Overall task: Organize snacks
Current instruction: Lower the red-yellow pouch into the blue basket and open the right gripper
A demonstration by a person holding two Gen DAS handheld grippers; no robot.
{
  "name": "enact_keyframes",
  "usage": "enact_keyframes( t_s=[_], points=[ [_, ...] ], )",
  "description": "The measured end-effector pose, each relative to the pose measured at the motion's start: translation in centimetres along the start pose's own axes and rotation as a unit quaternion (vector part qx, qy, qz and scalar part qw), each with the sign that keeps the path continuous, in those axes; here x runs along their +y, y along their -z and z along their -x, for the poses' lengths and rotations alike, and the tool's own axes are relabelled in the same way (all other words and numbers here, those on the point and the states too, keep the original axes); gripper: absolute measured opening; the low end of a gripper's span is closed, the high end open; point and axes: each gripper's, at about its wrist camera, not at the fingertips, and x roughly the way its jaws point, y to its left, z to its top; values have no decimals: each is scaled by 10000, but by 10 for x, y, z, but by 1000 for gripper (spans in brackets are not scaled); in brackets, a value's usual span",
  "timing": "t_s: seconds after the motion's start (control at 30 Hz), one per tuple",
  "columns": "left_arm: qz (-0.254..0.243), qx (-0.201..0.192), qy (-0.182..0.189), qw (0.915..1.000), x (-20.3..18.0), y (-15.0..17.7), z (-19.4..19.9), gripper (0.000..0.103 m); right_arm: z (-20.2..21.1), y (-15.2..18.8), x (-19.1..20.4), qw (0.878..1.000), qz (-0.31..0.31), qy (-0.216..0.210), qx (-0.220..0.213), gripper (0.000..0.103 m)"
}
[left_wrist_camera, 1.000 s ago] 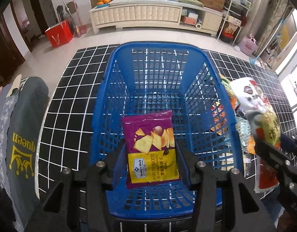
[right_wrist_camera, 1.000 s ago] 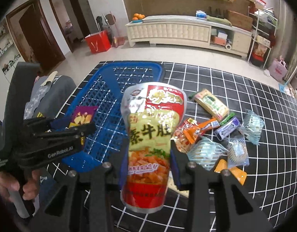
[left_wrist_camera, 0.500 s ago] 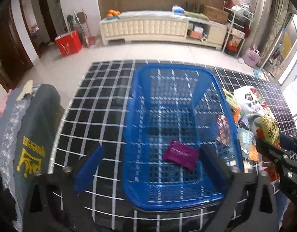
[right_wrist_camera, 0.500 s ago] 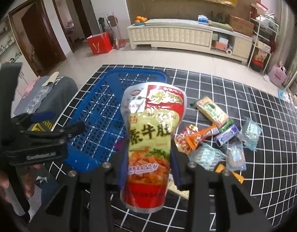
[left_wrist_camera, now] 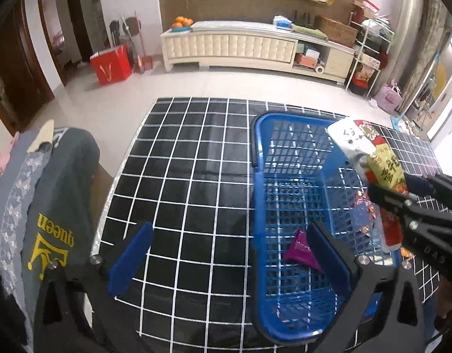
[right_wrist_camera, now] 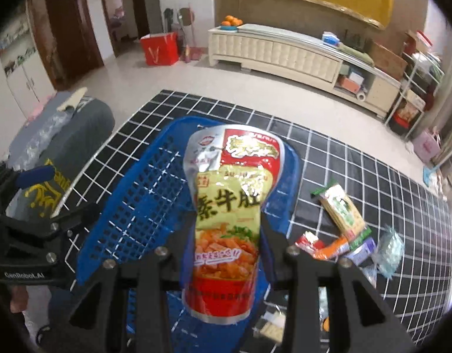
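Observation:
A blue mesh basket (left_wrist_camera: 258, 194) stands on the black grid mat (left_wrist_camera: 190, 182); it also shows in the right wrist view (right_wrist_camera: 137, 206). A purple chip bag (left_wrist_camera: 301, 250) lies inside it. My left gripper (left_wrist_camera: 226, 261) is open and empty, over the mat beside the basket's left wall. My right gripper (right_wrist_camera: 226, 235) is shut on a red and yellow snack pouch (right_wrist_camera: 230, 206) and holds it above the basket; the pouch also shows at the right of the left wrist view (left_wrist_camera: 370, 158).
Several loose snack packs (right_wrist_camera: 343, 235) lie on the mat right of the basket. A grey garment with "queen" printed on it (left_wrist_camera: 55, 206) hangs over something at the left edge. A white cabinet (left_wrist_camera: 231, 47) and red bag (left_wrist_camera: 111, 64) stand far back.
My left gripper let go of the purple chip bag, which dropped into the basket, then opened wide and moved left and back. My right gripper carried the pouch leftward over the basket.

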Motion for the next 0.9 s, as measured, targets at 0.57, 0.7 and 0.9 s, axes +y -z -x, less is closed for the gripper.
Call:
enact_keyframes(
  t_s=[0.57,0.7,0.9],
  points=[
    [373,39,522,9979,8,-5,-11,103,-4,-5,-7,9991,-246,347,76,84],
    [276,-30,592,9979,-8,1,11,103,33,2,-18,9982,-399,406,-203,88],
    [93,-178,657,9976,-37,14,46,103,77,21,-37,9959,-603,608,-300,91]
  ],
)
